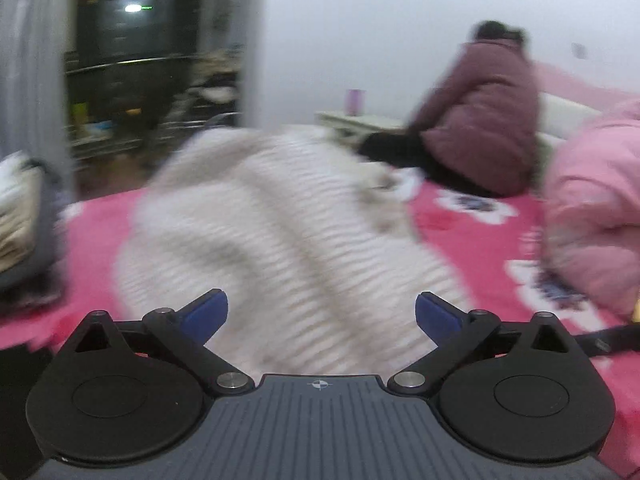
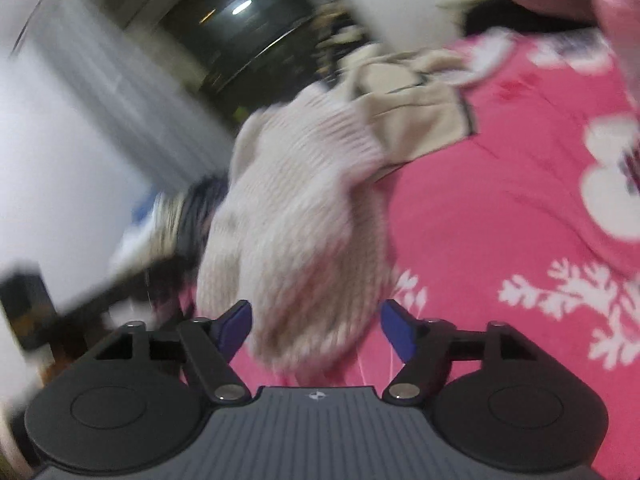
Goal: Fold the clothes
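A cream ribbed knit sweater [image 1: 276, 232] lies bunched on the pink floral bedspread [image 1: 472, 232]. My left gripper [image 1: 321, 316] is open, its blue pads wide apart over the sweater's near edge, holding nothing. In the right wrist view the same sweater [image 2: 296, 216] lies ahead, with a beige garment with dark trim [image 2: 416, 112] behind it. My right gripper [image 2: 316, 328] is open, its pads on either side of the sweater's near end without closing on it. Both views are motion-blurred.
A person in a maroon jacket [image 1: 480, 120] sits on the bed's far side. A pink padded jacket [image 1: 596, 208] lies at right. Folded clothes [image 1: 20, 224] sit at left. A dark shelf unit [image 1: 152, 72] and a small table [image 1: 360, 120] stand beyond the bed.
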Demonstrator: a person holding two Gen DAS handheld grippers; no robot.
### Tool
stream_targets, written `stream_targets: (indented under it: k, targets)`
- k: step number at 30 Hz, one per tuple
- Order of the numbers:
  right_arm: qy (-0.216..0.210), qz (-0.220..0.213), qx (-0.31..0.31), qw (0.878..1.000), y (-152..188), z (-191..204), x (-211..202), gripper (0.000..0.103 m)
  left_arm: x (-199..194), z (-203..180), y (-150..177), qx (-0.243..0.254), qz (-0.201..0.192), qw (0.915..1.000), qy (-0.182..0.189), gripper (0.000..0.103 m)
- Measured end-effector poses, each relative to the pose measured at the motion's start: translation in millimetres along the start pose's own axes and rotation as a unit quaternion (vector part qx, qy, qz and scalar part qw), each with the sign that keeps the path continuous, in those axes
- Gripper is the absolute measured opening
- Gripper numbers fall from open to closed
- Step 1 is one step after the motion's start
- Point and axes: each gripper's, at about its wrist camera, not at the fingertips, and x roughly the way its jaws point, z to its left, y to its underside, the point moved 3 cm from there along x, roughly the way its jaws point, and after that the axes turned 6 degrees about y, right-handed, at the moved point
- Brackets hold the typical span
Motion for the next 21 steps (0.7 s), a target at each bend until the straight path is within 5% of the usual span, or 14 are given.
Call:
stream_targets:
  k: [4,7,9,11,15,21]
  targets:
    - [0.001,-0.02,0.134,0.991,-11,-41,4,0.078,51,-46,-11,0.076,0.034,0.9964,0.016,0.102]
    - [0.013,-0.025,0.175,0.984,3,-63,4,0.078,88,-74,-5,0.146,0.057,0.9874,0.021,0.102]
    - [0.021,-0.022,0.186,0.982,12,-72,4,0.078,110,-86,10,0.18,0.096,0.9791,0.004,0.084]
    - [0.029,-0.018,0.196,0.98,21,-82,3,0.078,121,-82,21,0.173,0.115,0.9781,-0.016,0.057]
    - [0.044,-0.012,0.215,0.975,39,-100,2,0.078,111,-57,24,0.105,0.103,0.9886,-0.034,0.024]
    - [0.036,-0.025,0.182,0.982,27,-89,0,0.078,35,-25,17,0.036,0.053,0.9961,-0.061,0.017]
